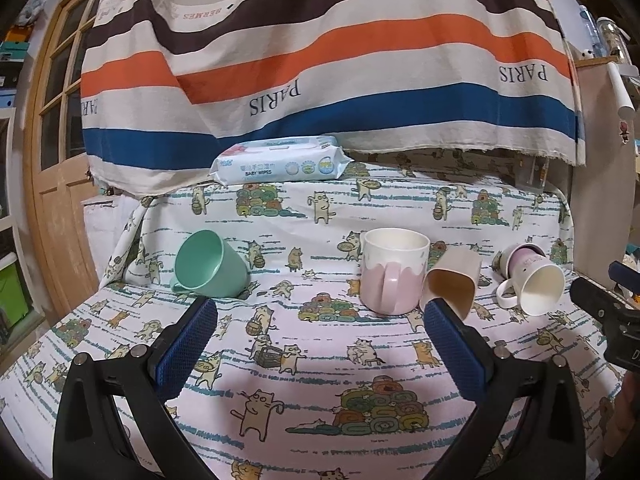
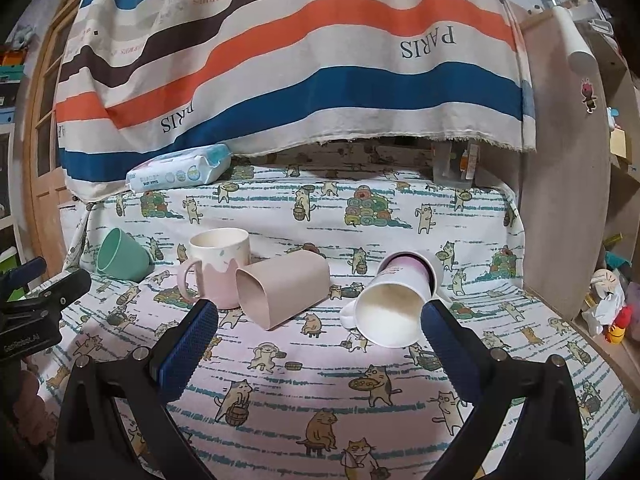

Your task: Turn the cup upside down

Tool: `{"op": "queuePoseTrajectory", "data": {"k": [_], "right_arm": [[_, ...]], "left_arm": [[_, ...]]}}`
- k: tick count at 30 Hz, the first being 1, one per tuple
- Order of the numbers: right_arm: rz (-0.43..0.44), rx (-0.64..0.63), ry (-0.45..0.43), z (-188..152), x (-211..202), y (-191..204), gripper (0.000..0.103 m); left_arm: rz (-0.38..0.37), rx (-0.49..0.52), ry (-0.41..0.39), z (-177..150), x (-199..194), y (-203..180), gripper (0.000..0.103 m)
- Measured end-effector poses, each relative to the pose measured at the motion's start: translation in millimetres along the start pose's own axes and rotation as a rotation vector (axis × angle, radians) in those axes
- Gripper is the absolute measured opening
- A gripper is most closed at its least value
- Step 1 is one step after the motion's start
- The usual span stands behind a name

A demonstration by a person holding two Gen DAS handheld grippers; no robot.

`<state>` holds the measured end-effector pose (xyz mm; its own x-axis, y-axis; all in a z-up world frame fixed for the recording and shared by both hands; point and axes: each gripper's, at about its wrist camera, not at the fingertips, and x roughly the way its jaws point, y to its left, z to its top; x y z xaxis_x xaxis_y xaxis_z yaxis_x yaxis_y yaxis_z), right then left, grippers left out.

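Several cups sit on the cat-print cloth. A pink-and-white mug (image 1: 394, 272) (image 2: 218, 266) stands upright, handle toward me. A green cup (image 1: 210, 264) (image 2: 120, 258) lies tilted on its side at the left. A beige square cup (image 1: 452, 284) (image 2: 280, 288) lies on its side. A white-and-purple mug (image 1: 532, 280) (image 2: 396, 304) lies on its side, mouth toward me. My left gripper (image 1: 320, 320) is open and empty, short of the pink mug. My right gripper (image 2: 320, 322) is open and empty, just short of the beige cup and white mug.
A baby wipes pack (image 1: 280, 160) (image 2: 180, 170) lies at the back under a hanging striped cloth (image 1: 320, 60). A wooden door (image 1: 52, 160) is at the left, a wooden panel (image 2: 560, 200) and shelves at the right. The other gripper (image 1: 612, 312) (image 2: 36, 308) shows at each view's edge.
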<state>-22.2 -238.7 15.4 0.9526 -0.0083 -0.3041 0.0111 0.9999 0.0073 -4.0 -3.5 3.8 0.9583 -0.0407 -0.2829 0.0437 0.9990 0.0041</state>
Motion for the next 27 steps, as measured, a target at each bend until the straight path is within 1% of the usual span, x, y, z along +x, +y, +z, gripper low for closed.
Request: {"op": "queuePoseTrajectory", "data": {"k": [3, 16, 23, 27], "right_arm": [[0.005, -0.005, -0.004, -1, -1, 1, 0.102], [-0.032, 0.005, -0.001, -1, 1, -3, 0.102], [-0.072, 0.025, 0.001, -1, 3, -9, 0.102], [-0.078, 0.03, -0.007, -1, 2, -11, 0.102]], "left_arm": [[-0.006, 0.015, -0.001, 0, 0, -3, 0.103], [-0.006, -0.001, -0.01, -1, -2, 0, 0.103], [-0.031, 0.015, -0.016, -1, -4, -4, 0.103], [-0.035, 0.037, -0.03, -1, -6, -9, 0.103]]}}
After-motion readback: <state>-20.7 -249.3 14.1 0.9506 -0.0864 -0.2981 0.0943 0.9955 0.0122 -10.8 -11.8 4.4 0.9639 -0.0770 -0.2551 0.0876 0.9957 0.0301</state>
